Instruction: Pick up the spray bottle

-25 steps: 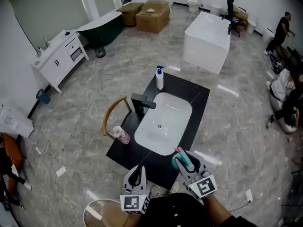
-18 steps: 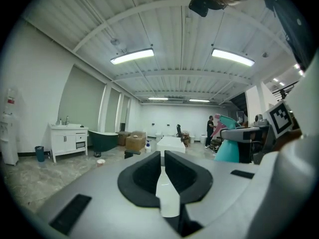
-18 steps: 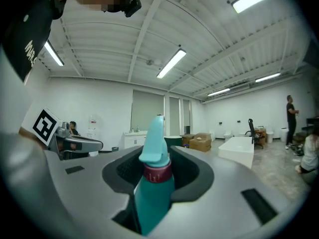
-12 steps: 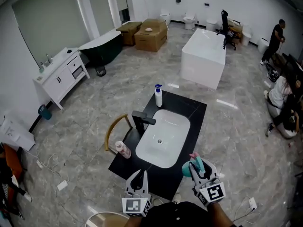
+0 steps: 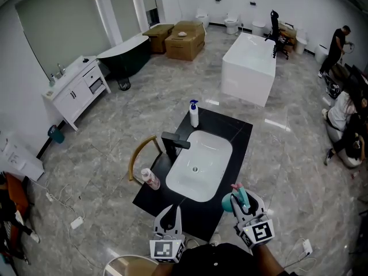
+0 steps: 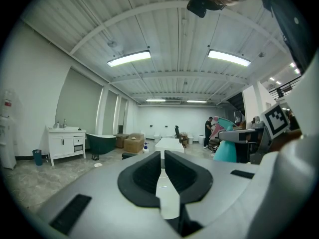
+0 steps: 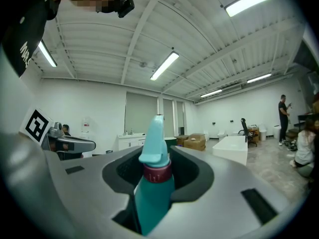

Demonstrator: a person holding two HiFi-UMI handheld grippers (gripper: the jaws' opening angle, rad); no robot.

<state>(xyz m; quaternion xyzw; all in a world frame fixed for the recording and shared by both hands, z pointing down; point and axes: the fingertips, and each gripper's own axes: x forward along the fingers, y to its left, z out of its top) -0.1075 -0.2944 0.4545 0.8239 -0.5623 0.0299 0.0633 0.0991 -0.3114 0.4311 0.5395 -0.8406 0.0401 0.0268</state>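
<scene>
The spray bottle (image 5: 229, 203) is teal with a dark red collar and a pink trigger. My right gripper (image 5: 239, 203) is shut on it and holds it upright, off the front right corner of the black counter (image 5: 237, 132). In the right gripper view the bottle (image 7: 153, 195) stands between the two pads, with my right gripper (image 7: 158, 164) closed round its neck and body. My left gripper (image 5: 168, 214) hangs at the counter's front edge, shut and with nothing in it. In the left gripper view my left gripper (image 6: 163, 166) shows only a sliver between its pads, and the teal bottle (image 6: 225, 151) appears at the right.
The counter holds a white basin (image 5: 198, 167), a black tap (image 5: 171, 142), a white pump bottle (image 5: 194, 114) at the back and a pink bottle (image 5: 150, 179) at the left. A curved wooden chair back (image 5: 137, 152) stands beside it. Beyond are a white bathtub (image 5: 248, 68), cardboard boxes (image 5: 184, 38), a white cabinet (image 5: 75, 88) and people (image 5: 345, 119).
My right gripper has carried the spray bottle to the right, off the counter's front edge, and a little up. The left gripper has hardly moved.
</scene>
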